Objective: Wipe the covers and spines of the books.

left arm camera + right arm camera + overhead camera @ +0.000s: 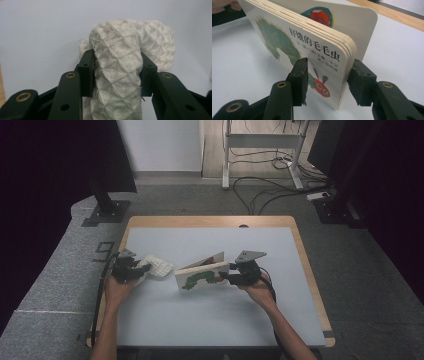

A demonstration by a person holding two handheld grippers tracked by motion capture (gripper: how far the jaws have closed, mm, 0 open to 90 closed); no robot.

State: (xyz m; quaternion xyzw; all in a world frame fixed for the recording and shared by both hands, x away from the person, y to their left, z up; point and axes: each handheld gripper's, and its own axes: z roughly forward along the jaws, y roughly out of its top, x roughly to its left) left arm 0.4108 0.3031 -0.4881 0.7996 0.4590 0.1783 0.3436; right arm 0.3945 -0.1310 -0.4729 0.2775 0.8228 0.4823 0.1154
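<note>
A white waffle-weave cloth lies bunched at the left of the table, and my left gripper is shut on one end of it. In the left gripper view the cloth is pinched between both jaws of that gripper and folds over above them. A board book with a green caterpillar on its cover stands on edge mid-table, one cover splayed open behind. My right gripper is shut on its right end. In the right gripper view the book has its thick page block clamped in the gripper.
The pale blue mat covers a wooden table. Beyond it are black stand bases, floor cables and a desk frame. A hand shows at the top left of the right gripper view.
</note>
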